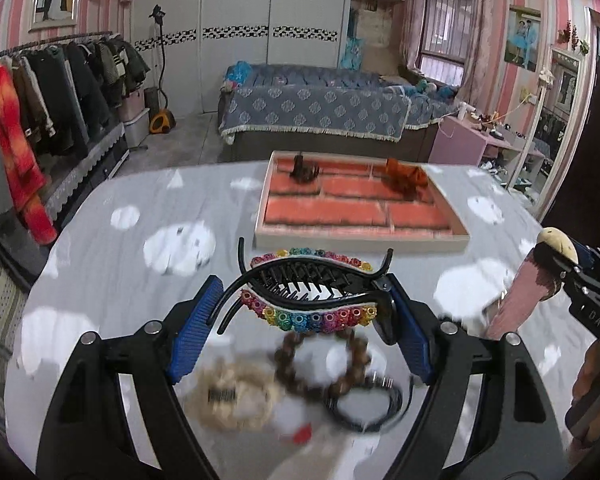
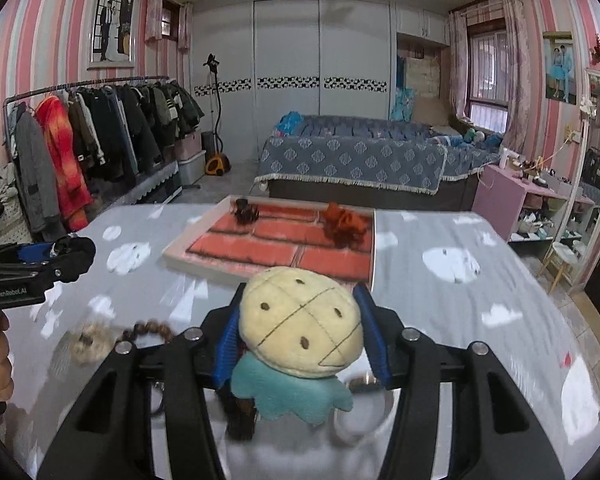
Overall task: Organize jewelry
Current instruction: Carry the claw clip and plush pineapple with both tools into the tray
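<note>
Left wrist view: left tool is closed on a black hair clip trimmed with rainbow beads, gripped end to end so the teeth stay clear of the pads.
Clip position: held above the table, in line with the tray, likely so it can go straight in.
Right wrist view: right tool grips a plush hair tie, a cream stitched head with a teal collar, pinched at its sides; it hangs short of the tray's near edge.
Tray: brick-patterned, well ahead of both tools; a dark clip and an orange clip already sit at its far side, leaving the near part free.
Unsorted pile: a brown bead bracelet, a fuzzy cream scrunchie and a black hair band lie together on the table below the left tool, blurred.
Stage (judged): partway; two pieces in hand, three waiting.
</note>
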Motion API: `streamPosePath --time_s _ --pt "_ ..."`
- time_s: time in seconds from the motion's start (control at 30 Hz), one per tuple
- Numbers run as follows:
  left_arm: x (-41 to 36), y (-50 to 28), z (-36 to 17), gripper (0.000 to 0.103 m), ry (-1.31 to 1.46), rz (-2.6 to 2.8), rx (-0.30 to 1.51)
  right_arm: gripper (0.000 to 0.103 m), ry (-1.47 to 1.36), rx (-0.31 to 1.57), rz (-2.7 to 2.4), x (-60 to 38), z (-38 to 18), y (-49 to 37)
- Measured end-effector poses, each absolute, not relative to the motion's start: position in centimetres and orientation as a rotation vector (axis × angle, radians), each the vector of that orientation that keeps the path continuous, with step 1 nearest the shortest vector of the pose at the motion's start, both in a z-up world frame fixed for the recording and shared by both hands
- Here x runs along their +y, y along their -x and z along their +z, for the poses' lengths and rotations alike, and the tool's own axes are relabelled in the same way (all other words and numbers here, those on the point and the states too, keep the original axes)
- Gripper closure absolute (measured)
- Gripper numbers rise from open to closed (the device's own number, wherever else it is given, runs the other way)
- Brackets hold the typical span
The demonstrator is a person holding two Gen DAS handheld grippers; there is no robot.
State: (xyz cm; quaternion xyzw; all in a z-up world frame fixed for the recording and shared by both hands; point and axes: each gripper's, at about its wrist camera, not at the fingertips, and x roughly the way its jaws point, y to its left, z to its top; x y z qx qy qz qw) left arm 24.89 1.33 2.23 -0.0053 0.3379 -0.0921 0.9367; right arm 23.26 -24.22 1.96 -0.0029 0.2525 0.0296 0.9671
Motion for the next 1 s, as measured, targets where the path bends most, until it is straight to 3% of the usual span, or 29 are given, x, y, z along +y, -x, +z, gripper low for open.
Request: streamPosePath --time_s 0.43,1.0 --pt "-1.4 -38.2 2.7 0.025 -0.009 -0.18 0.684 0.051 -0.026 0.548 -0.047 -25.1 3.3 -36.1" --pt "-4.2 -50.9 -5.7 0.025 -0.074 -0.11 0.868 0.051 -0.077 0.822 -0.183 -26.7 -4.9 -49.3"
